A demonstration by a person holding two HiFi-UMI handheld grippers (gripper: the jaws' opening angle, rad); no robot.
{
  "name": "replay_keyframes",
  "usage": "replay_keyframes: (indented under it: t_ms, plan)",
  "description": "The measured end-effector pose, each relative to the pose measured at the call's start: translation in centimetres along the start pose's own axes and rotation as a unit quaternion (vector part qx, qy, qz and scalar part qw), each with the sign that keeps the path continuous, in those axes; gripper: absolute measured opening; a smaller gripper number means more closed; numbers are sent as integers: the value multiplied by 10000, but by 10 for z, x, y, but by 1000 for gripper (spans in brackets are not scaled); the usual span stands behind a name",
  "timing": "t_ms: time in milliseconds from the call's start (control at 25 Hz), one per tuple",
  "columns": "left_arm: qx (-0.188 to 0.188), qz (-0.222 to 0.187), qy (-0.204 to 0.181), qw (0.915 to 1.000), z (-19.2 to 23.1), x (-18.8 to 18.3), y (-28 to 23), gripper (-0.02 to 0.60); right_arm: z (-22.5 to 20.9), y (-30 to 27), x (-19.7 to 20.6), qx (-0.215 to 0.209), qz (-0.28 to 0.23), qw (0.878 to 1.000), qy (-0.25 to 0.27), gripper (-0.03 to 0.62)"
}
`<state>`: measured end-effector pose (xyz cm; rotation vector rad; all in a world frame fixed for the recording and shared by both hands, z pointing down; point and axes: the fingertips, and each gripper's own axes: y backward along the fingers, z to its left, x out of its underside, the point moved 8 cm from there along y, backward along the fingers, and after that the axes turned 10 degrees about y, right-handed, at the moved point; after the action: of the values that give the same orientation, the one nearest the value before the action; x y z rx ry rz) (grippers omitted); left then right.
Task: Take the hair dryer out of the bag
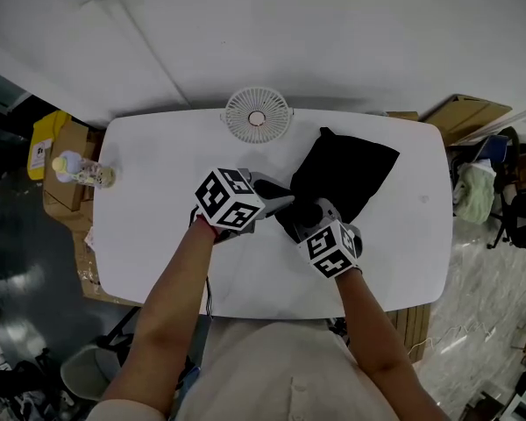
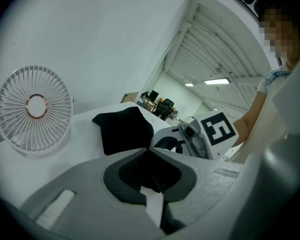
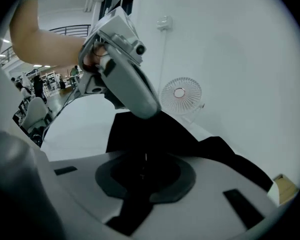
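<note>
Two grippers close together at the near end of a black bag (image 1: pixel 344 175) lying on the white table (image 1: pixel 158 235). Left gripper (image 2: pixel 149 150) clenched, tips pressed together right at the bag's edge, with dark stuff caught in the hollow between the pads: likely a fold of the bag's cloth, yet too murky to call for sure. Right gripper (image 3: pixel 141 160) clamped as well, black cloth filling the space between its pads and spreading out beyond the tips. Of the hair dryer, nothing to make out in any view; hidden, with no telling from outside whether inside the bag. From the head view, both sets of jaws largely covered by the gripper bodies and by a marker cube (image 1: pixel 228 198) apiece, printed with black-and-white squares only, no letters or words. White fan (image 1: pixel 257 115) upright at the table's far edge, just beside the bag's far corner, with a copper-coloured ring at its hub. Small bottle (image 1: pixel 86 172) near the table's left edge, well apart from the bag, label too small to read. Cardboard box (image 1: pixel 467 114) past the far right corner, partly cut off by the table.
</note>
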<state>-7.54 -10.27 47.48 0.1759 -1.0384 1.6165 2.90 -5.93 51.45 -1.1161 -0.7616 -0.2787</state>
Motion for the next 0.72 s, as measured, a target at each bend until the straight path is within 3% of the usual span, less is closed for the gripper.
replay_keyframes:
  t_ms: [120, 200, 280, 520, 640, 720]
  plan:
    - [-145, 1, 13, 9999, 5, 0, -2, 17, -9, 0, 8, 354, 382, 9986, 87, 85]
    - [-379, 9, -16, 9993, 10, 2, -6, 17, -7, -1, 9, 501, 649, 9964, 209, 177]
    - [-708, 77, -136, 9974, 16, 3, -13, 17, -6, -1, 11, 648, 891, 9933, 345, 216]
    - [-1988, 436, -731, 9763, 40, 13, -24, 17, -26, 5, 27, 695, 1280, 9880, 521, 236]
    - [-2345, 307, -633, 9696, 54, 21, -32, 17, -40, 0, 33, 753, 1457, 9824, 895, 236]
    - [-2412, 125, -368, 9697, 63, 29, -38, 17, -45, -4, 33, 741, 1465, 9817, 967, 232]
